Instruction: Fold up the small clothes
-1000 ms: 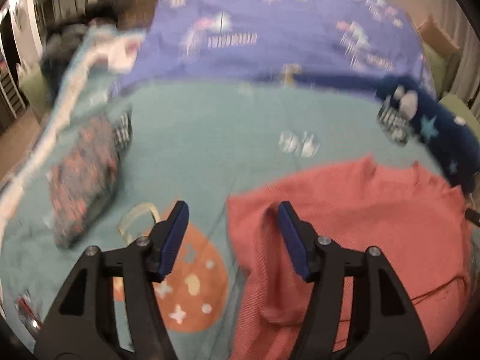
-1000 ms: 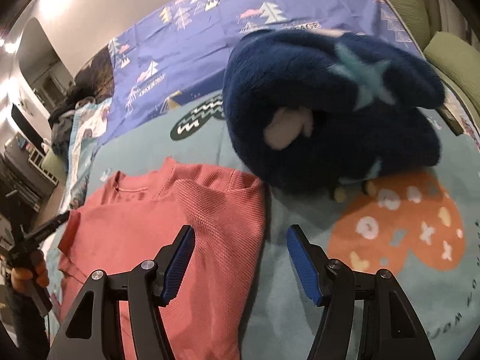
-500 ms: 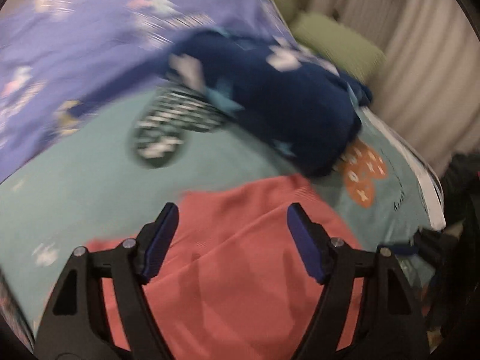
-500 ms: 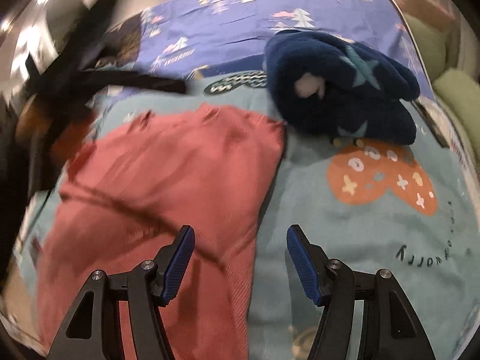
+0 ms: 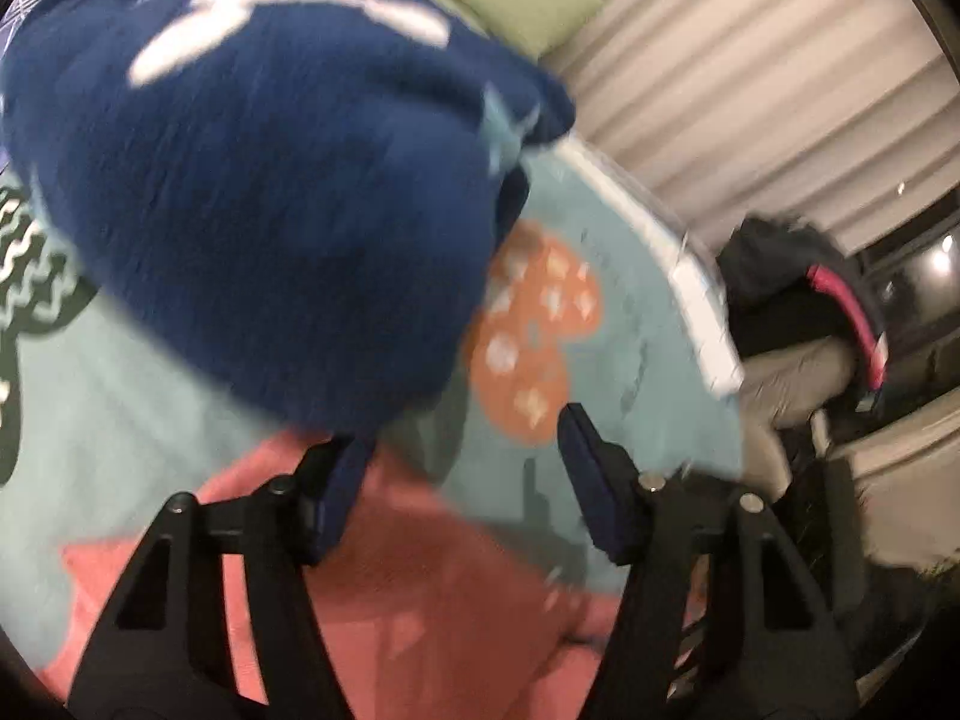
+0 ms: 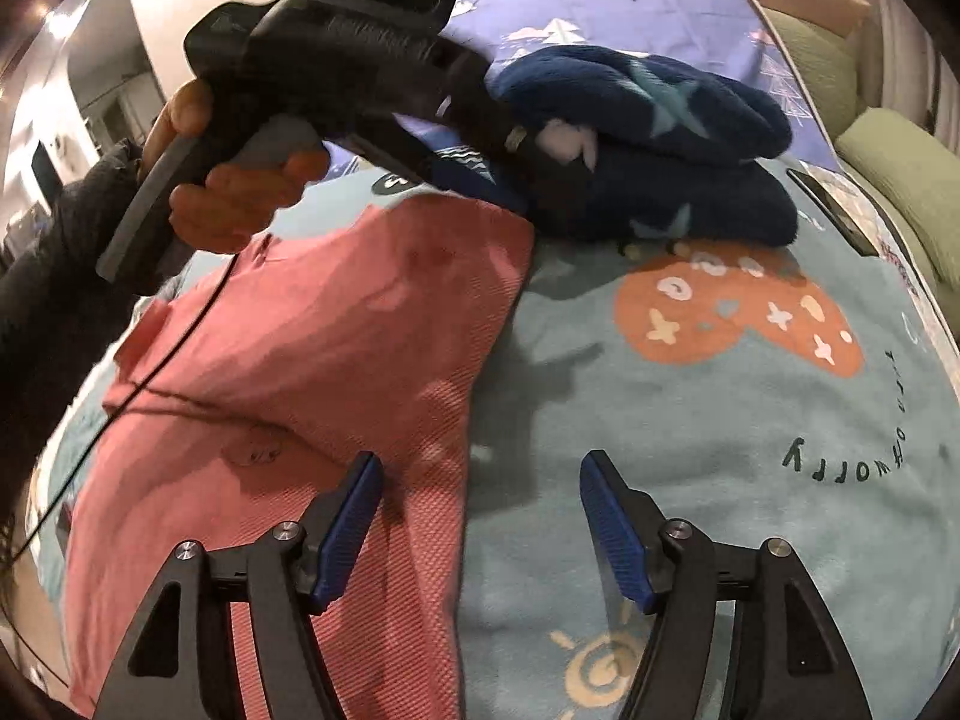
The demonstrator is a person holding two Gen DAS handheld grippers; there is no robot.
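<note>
Crowding the coral top (image 6: 336, 348), seemingly touching: navy fleece (image 6: 678, 168).

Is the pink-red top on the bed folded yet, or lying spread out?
Mostly spread flat: the pink-red top lies open across the teal blanket, neckline and one short sleeve visible. Whether its near end is folded, cannot tell.

Pale pleated curtains (image 5: 750, 78), green cushions (image 6: 900, 162), dark window (image 5: 918, 264).

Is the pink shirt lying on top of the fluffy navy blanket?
No, the pink shirt lies flat on the teal bedspread, beside the navy blanket.
</note>
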